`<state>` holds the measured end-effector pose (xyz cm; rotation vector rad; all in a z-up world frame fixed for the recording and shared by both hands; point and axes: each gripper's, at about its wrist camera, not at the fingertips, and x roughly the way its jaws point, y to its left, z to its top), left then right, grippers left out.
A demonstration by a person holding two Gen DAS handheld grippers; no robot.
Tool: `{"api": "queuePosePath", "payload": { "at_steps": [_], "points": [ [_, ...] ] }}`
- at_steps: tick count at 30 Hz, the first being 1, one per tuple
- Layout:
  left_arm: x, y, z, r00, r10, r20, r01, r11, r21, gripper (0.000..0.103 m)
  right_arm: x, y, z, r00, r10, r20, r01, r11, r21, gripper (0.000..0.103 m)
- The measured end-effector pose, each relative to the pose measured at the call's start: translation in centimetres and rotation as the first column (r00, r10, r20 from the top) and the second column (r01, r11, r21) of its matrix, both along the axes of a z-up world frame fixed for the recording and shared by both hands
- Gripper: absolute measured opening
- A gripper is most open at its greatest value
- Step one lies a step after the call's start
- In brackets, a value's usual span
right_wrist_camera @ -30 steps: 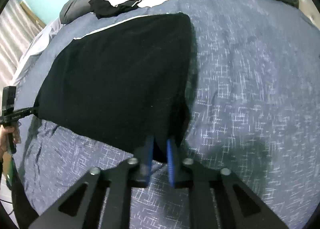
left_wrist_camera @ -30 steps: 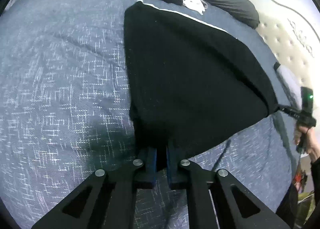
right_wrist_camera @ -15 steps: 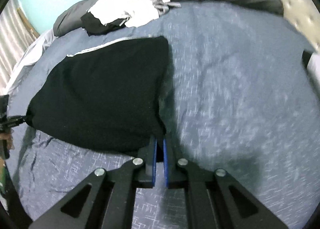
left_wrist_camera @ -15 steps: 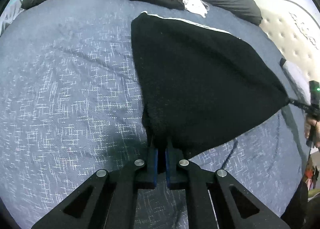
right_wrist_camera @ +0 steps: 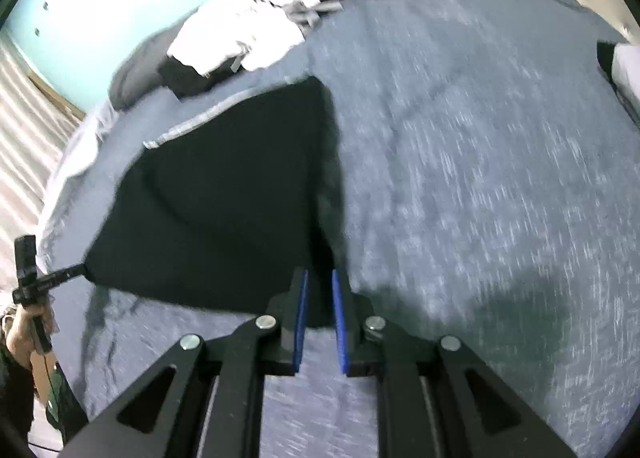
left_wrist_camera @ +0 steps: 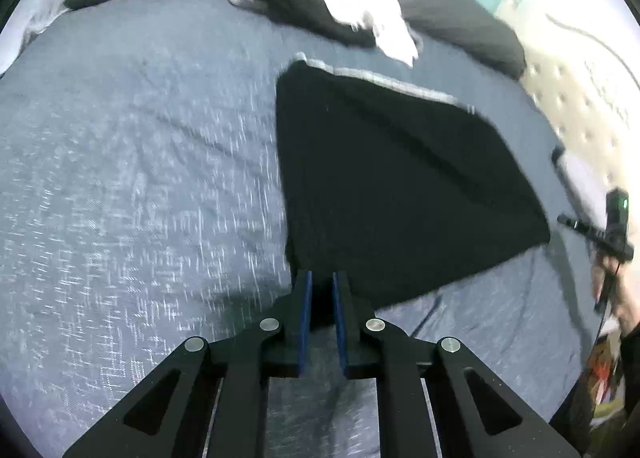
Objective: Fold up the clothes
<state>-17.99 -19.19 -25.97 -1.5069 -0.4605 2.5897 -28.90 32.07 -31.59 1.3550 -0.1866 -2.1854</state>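
A black cloth with a white hem along its far edge lies flat on the blue-grey bedspread. My left gripper is at its near left corner. The pads stand a little apart, and dark cloth shows between them. In the right wrist view the same black cloth spreads to the left. My right gripper is at its near right corner, pads parted. From the left wrist view the right gripper sits just off the cloth's corner. The left gripper touches the opposite corner.
A heap of white and black clothes and dark grey pillows lie at the far side of the bed. A padded cream headboard stands to the right. A hand holds the left gripper's handle by the bed's edge.
The cloth's raised near edge has come down and now lies flat on the bed. Both grippers' pads have parted a little, and the cloth's corner is no longer pulled taut toward the right gripper.
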Motion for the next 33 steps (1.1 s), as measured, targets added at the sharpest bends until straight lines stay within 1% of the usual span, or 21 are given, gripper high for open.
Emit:
{"api": "queuePosePath", "payload": {
  "at_steps": [2, 5, 7, 8, 10, 13, 14, 16, 17, 19, 23, 27, 31, 33],
  "points": [
    [-0.3, 0.4, 0.6, 0.999, 0.031, -0.030, -0.031, 0.999, 0.010, 0.012, -0.2, -1.7, 0.4, 0.999, 0.035, -0.006, -0.035, 0.999, -0.005, 0.012],
    [-2.3, 2.3, 0.0, 0.999, 0.020, -0.038, -0.020, 1.000, 0.017, 0.012, -0.7, -4.4, -0.8, 0.997, 0.075, 0.012, -0.076, 0.996, 0.038, 0.013],
    [-3.0, 3.0, -1.0, 0.999, 0.023, -0.027, -0.022, 0.998, 0.061, 0.012, -1.2, -5.9, -2.0, 0.996, 0.086, 0.033, -0.088, 0.992, 0.087, 0.013],
    [-3.3, 3.4, -1.7, 1.000, 0.022, -0.022, -0.020, 0.997, 0.069, 0.012, -1.6, -6.2, -2.7, 0.995, 0.085, 0.049, -0.089, 0.990, 0.109, 0.013],
    [-3.8, 3.9, -3.0, 1.000, 0.012, -0.012, -0.011, 0.998, 0.068, 0.013, -2.3, -6.4, -3.6, 0.993, 0.089, 0.074, -0.098, 0.987, 0.124, 0.013],
    [-4.3, 4.6, -4.7, 1.000, 0.004, -0.004, -0.004, 0.998, 0.062, 0.013, -3.6, -6.4, -2.4, 0.996, 0.075, 0.039, -0.079, 0.991, 0.112, 0.014],
    [-4.3, 4.7, -5.1, 1.000, 0.008, -0.010, -0.007, 0.998, 0.063, 0.013, -4.4, -6.7, -1.8, 0.997, 0.073, 0.026, -0.075, 0.991, 0.113, 0.018],
    [-4.0, 4.7, -5.4, 0.999, 0.022, -0.025, -0.020, 0.997, 0.070, 0.013, -5.9, -7.5, -0.8, 0.998, 0.069, 0.000, -0.069, 0.991, 0.115, 0.054],
    [-3.9, 4.6, -5.5, 0.999, 0.030, -0.036, -0.027, 0.997, 0.074, 0.013, -6.7, -7.8, -0.3, 0.998, 0.067, -0.013, -0.065, 0.991, 0.115, 0.056],
    [-3.8, 4.5, -5.7, 0.998, 0.040, -0.055, -0.036, 0.997, 0.074, 0.013, -8.2, -8.6, 0.7, 0.997, 0.064, -0.039, -0.059, 0.991, 0.117, 0.056],
    [-3.7, 4.6, -6.1, 0.996, 0.051, -0.074, -0.045, 0.996, 0.083, 0.013, -10.5, -13.5, 1.9, 0.987, 0.145, -0.072, -0.134, 0.982, 0.134, 0.056],
    [-4.2, 5.1, -6.3, 0.997, 0.034, -0.071, -0.030, 0.998, 0.054, 0.013, -11.4, -19.4, 1.5, 0.962, 0.261, -0.080, -0.240, 0.949, 0.205, 0.056],
    [-4.3, 5.0, -6.5, 0.996, 0.043, -0.072, -0.038, 0.997, 0.072, 0.013, -12.9, -23.8, 0.3, 0.957, 0.284, -0.063, -0.266, 0.941, 0.208, 0.056],
    [-4.2, 4.9, -6.5, 0.996, 0.043, -0.073, -0.038, 0.996, 0.079, 0.014, -13.6, -25.7, -0.5, 0.955, 0.295, -0.045, -0.277, 0.934, 0.227, 0.056]
  ]
}}
